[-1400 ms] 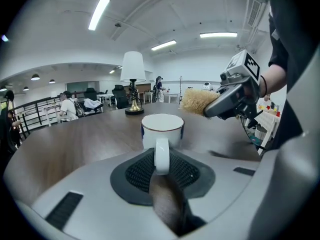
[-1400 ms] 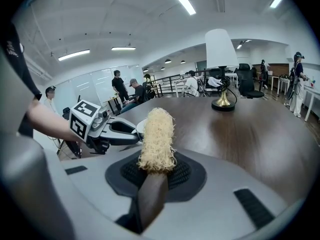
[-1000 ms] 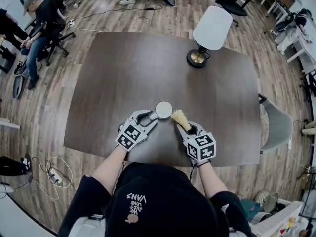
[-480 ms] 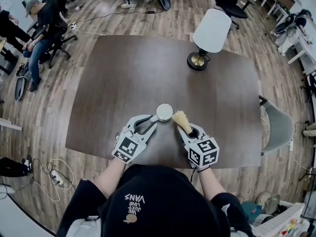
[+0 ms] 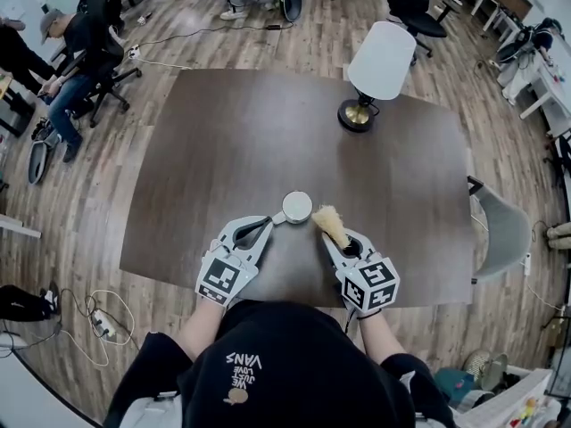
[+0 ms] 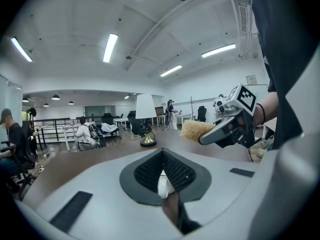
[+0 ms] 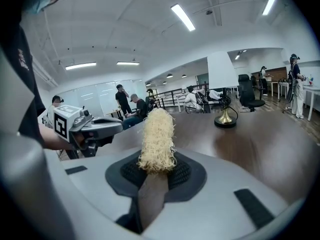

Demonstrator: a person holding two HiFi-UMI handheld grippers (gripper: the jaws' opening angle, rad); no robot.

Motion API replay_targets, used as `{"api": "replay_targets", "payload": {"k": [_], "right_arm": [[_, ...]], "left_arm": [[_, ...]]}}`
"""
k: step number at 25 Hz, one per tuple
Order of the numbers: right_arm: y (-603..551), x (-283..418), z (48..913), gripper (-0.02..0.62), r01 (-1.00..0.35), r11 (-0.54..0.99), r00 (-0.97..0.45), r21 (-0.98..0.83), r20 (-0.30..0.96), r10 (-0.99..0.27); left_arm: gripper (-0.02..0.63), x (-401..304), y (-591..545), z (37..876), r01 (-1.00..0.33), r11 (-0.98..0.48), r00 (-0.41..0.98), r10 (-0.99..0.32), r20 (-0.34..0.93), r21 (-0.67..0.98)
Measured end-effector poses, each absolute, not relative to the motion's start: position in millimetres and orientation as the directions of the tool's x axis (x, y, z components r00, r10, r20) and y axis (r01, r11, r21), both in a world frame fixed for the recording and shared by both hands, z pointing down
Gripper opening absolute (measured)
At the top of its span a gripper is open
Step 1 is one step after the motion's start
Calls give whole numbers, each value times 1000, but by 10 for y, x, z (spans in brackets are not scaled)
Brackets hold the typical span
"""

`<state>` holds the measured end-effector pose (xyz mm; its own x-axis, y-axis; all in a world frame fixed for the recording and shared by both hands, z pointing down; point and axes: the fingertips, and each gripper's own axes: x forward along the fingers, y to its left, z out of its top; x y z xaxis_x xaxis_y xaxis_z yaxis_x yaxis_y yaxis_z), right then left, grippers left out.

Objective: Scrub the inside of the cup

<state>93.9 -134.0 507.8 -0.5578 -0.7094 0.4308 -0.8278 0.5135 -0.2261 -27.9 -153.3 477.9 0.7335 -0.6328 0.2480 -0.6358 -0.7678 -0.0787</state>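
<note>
A small white cup (image 5: 297, 207) sits at the tip of my left gripper (image 5: 273, 220), near the table's front edge. The left jaws have just been closing, and they are now shut on a white part of the cup (image 6: 163, 184), at its side or handle. The cup's body is hidden in the left gripper view. My right gripper (image 5: 338, 237) is shut on the handle of a brush whose straw-coloured bristles (image 5: 329, 220) point at the cup's right side, just apart from it. The brush head (image 7: 157, 139) stands straight out of the right jaws, with the left gripper (image 7: 107, 126) beyond it to the left.
The dark wooden table (image 5: 223, 132) bears a lamp with a white shade (image 5: 382, 56) and a brass base (image 5: 357, 111) at the far right. A grey chair (image 5: 505, 227) stands off the right edge. People sit on chairs (image 5: 76, 52) at the far left.
The left jaws, open beside the cup earlier, have closed onto it. Both grippers have risen and drawn slightly toward me, and the cup has come along.
</note>
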Motion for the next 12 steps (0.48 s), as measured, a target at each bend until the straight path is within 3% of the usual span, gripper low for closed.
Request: {"api": "replay_targets", "payload": {"k": [12], "right_arm": [[-1347, 892, 4987, 77, -820, 527, -569, -221, 409, -714]], "left_arm": [[11, -238, -1496, 4804, -629, -774, 736, -624, 262, -76]]}}
